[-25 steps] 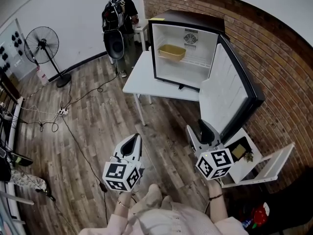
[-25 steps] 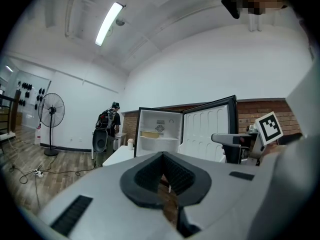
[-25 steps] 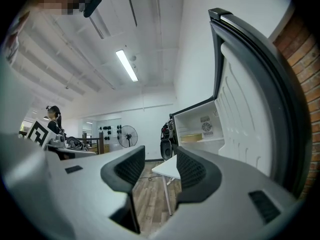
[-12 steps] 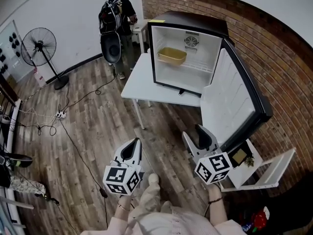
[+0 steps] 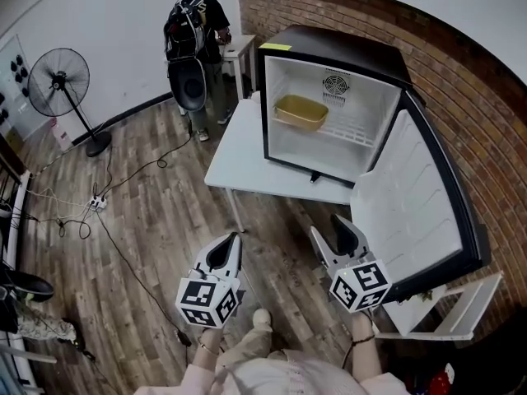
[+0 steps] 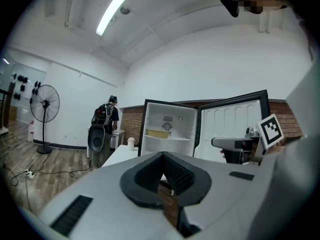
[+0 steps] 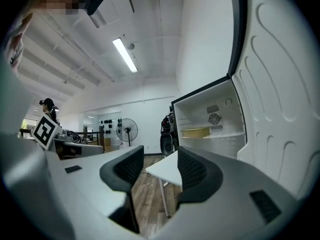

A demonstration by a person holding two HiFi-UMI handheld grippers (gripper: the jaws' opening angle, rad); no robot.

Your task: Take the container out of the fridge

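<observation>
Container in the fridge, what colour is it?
The container is pale yellow. The head view shows it best.

Your head camera looked steeply down from above your chest. The left gripper [image 5: 234, 237] and right gripper [image 5: 328, 227] sat near, low in its frame, with the floor [image 5: 156, 212], table [image 5: 239, 151] and open fridge [image 5: 346, 52] farther off. Each gripper's camera rode behind its own jaws and faced about level toward the fridge. The right one sat just beside the fridge door [image 7: 280, 84], which filled its right side. All three views shared the fridge interior, the table edge and the standing fan [image 5: 58, 76].
</observation>
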